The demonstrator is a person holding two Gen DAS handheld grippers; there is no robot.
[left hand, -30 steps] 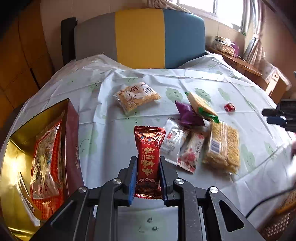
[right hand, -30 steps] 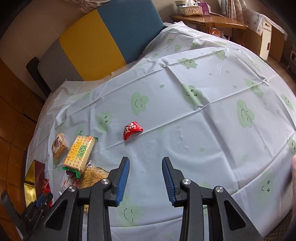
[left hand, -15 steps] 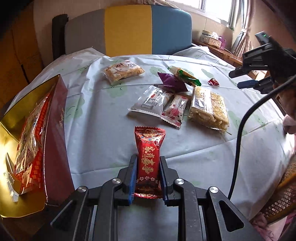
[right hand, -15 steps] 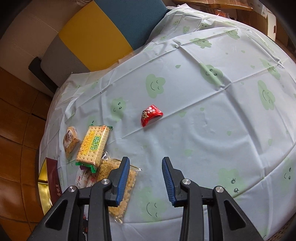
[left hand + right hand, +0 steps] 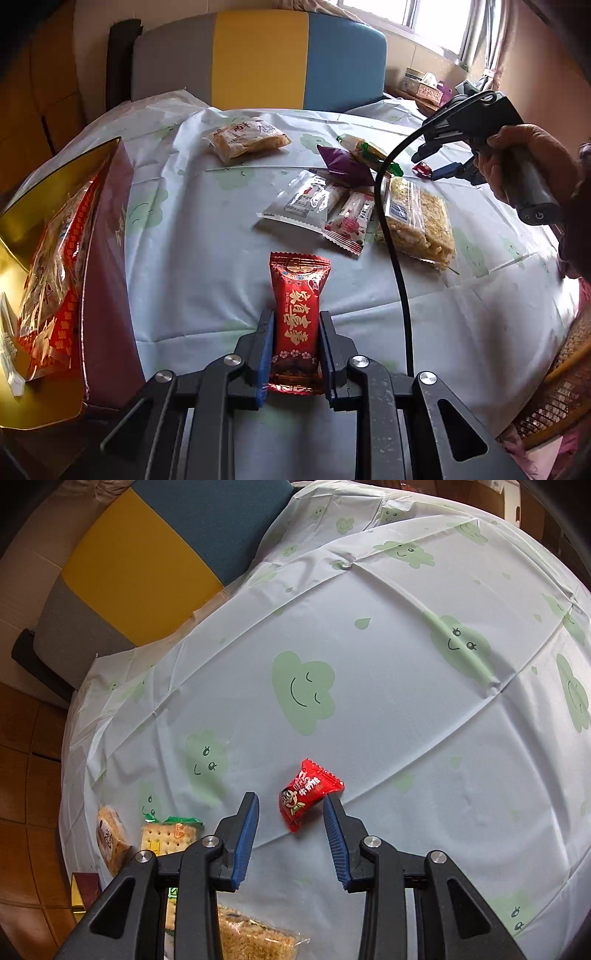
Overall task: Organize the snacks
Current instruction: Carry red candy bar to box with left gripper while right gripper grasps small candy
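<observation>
The left gripper (image 5: 295, 347) pinches a red snack bar (image 5: 297, 317) above the counter (image 5: 207, 258), just beside the open gold box (image 5: 107, 229). The right gripper (image 5: 291, 830), jaws spread, hangs over a small red candy (image 5: 308, 797). The bar likely goes into the box next, while the right must lower and close on the candy.

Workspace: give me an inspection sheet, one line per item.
Surface: cloud-print tablecloth, creased.
Job's things: red snack bar in the left gripper; small red candy on the cloth; gold box holding a red bag.
Clutter: loose snack packets mid-table.
Grippers: left shut on the bar; right gripper open, straddling the candy, not touching.
Cables: black cable hanging across the packets.
Surroundings: striped chair, window.
</observation>
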